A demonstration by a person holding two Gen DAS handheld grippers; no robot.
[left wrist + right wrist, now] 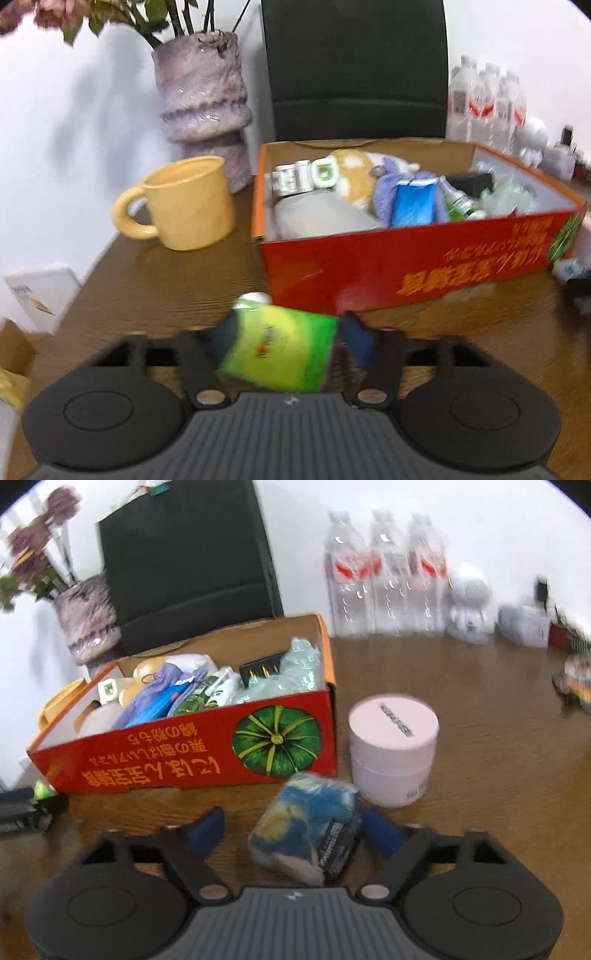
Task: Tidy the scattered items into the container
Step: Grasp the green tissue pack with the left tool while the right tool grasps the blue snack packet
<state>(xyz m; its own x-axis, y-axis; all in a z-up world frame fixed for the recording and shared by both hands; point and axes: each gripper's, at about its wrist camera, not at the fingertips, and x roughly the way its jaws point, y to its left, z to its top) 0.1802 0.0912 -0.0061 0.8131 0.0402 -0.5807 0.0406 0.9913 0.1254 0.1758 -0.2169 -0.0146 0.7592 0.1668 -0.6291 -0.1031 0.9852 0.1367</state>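
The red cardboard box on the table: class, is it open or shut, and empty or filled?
Open and well filled. The red cardboard box has no lid over it, and a blue packet and other items lie piled inside.

1. A white wall (480, 524) runs along the far side of the scene, evenly lit, with soft grey shadows at the left.
2. A dark wood-grain counter (461, 686) reaches that wall and shows a faint sheen.
3. A black chair back (354, 66) stands upright at the counter's far edge.
4. At far left, a mottled purple vase (203, 99) with dried flowers stands on the counter.
5. At far right, clear water bottles (384, 576) line the wall.
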